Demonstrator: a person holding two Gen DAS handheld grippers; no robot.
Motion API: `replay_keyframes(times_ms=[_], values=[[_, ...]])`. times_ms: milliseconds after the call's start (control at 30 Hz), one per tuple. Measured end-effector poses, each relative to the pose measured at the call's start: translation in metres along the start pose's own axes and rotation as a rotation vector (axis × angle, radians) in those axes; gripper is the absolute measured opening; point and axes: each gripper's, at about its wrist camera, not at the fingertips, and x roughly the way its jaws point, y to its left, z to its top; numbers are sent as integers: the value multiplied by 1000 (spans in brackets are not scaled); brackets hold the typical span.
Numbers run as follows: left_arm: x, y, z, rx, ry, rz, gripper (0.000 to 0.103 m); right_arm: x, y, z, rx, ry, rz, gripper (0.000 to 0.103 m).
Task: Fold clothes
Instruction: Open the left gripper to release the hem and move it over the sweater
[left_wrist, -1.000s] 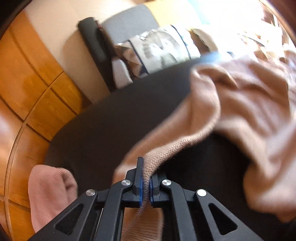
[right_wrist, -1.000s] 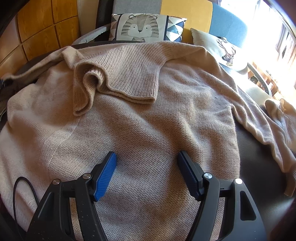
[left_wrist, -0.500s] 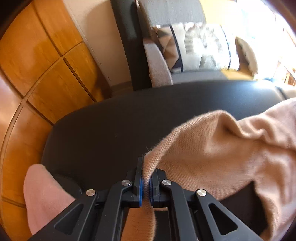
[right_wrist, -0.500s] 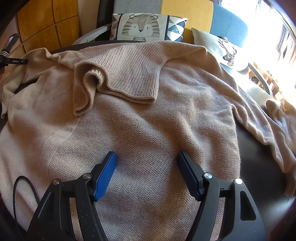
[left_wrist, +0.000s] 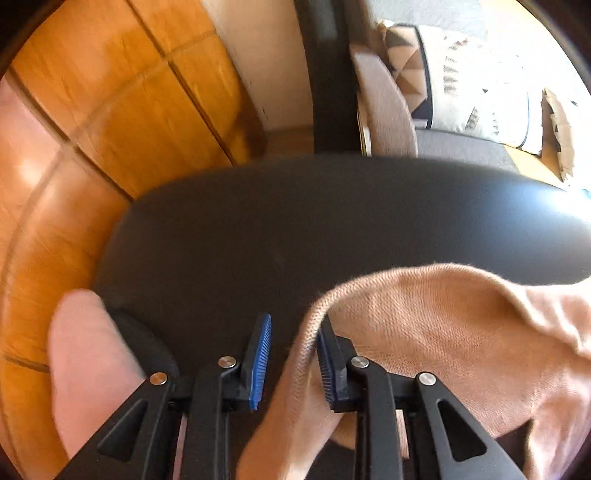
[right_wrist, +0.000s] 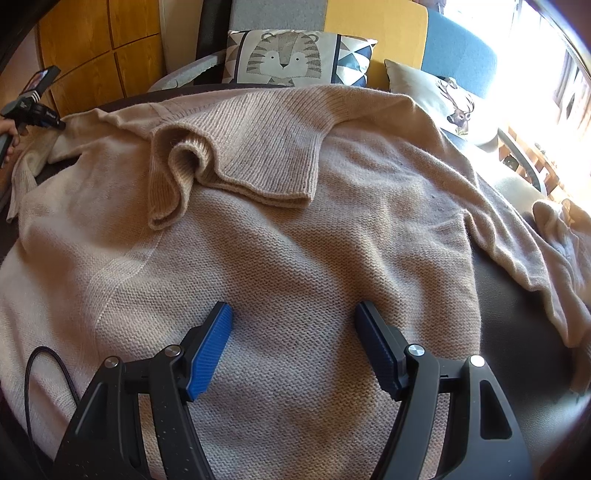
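The sweater (right_wrist: 280, 236) lay spread over the dark table (left_wrist: 332, 221), covering most of it in the right wrist view. Its body ran away from the viewer toward the tiger cushion (right_wrist: 284, 55), with the ribbed collar (right_wrist: 236, 162) flopped down over the chest. One sleeve (right_wrist: 517, 229) trailed off to the right across bare table; the other sleeve (left_wrist: 424, 332) reached out to the left edge.

The right gripper (right_wrist: 293, 349) hovered over the lower body of the sweater, jaws wide apart, nothing between them and no contact that could be confirmed.

The left gripper (left_wrist: 293, 350) stood at the far left of the table, at the end of the left sleeve. Its jaws had just been opening. The sleeve's ribbed cuff lay between them, resting against the right pad, clear of the left pad, so it was released rather than pinched. The sleeve's long axis ran from that gripper rightward toward the sweater body.

In judgement, the next move turns on this: the left sleeve lies stretched outward, away from the body, and the left gripper is far the nearer to it. Folding it in would mean carrying the cuff rightward across the chest.

No containers were in view. A pink cloth (left_wrist: 85, 369) lay at the table's near-left corner, beside the left gripper.
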Motion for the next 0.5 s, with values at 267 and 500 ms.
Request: replay_keyframes(times_ms=[267, 500], values=[[-112, -65, -40, 85, -292, -50, 25, -43, -46, 15, 147, -196, 69, 72], [-127, -211, -115, 325, -187, -372, 26, -4, -73, 42, 95, -33, 81, 63]])
